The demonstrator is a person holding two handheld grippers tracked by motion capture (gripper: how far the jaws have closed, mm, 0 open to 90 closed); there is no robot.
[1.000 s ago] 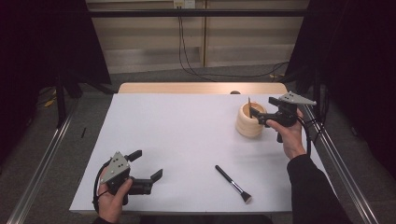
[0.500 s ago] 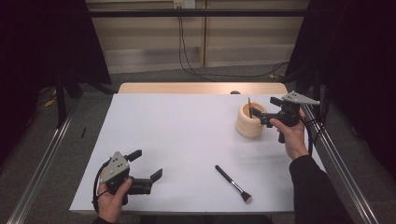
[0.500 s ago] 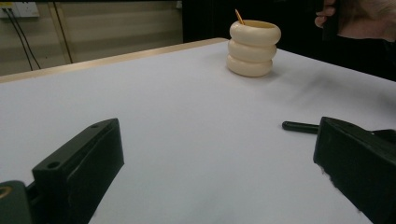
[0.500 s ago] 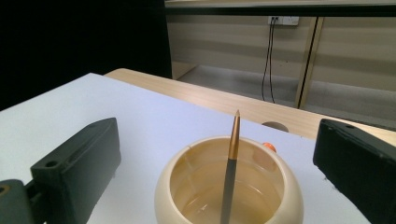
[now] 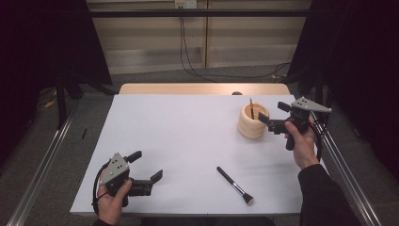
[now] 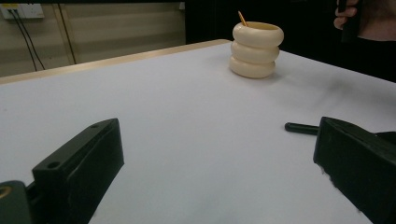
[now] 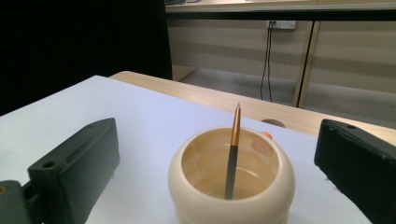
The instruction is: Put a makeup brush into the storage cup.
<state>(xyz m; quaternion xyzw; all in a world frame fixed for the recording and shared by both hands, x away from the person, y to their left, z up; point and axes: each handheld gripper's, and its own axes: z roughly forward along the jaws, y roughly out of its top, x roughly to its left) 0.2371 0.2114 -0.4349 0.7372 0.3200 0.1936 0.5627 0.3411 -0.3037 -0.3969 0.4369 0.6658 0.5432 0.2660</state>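
Cream ribbed holder [image 5: 253, 121] stands upright on the white table [image 5: 188, 136] toward its far right corner, a short way in from the right edge and nearer the far edge, where a strip of bare wood shows beyond the white surface; a slim brush handle [image 7: 232, 151] with an orange tip stands inside it, leaning slightly against the near wall of the cup; the right gripper [image 5: 273, 116] hovers just beside the holder on its right, jaws spread wide and holding nothing, the holder framed between them in the right gripper view; the right hand [image 5: 301, 141] sits over the table's right edge beside the metal rail; a second brush [image 5: 234, 184], black-handled with a pale head, lies flat near the front edge, right of centre, well apart from the holder; the left gripper [image 5: 148, 167] sits low at the front left corner, jaws wide apart and empty; between the two grippers the middle and far left of the table lie bare, with broad open surface around the loose brush.
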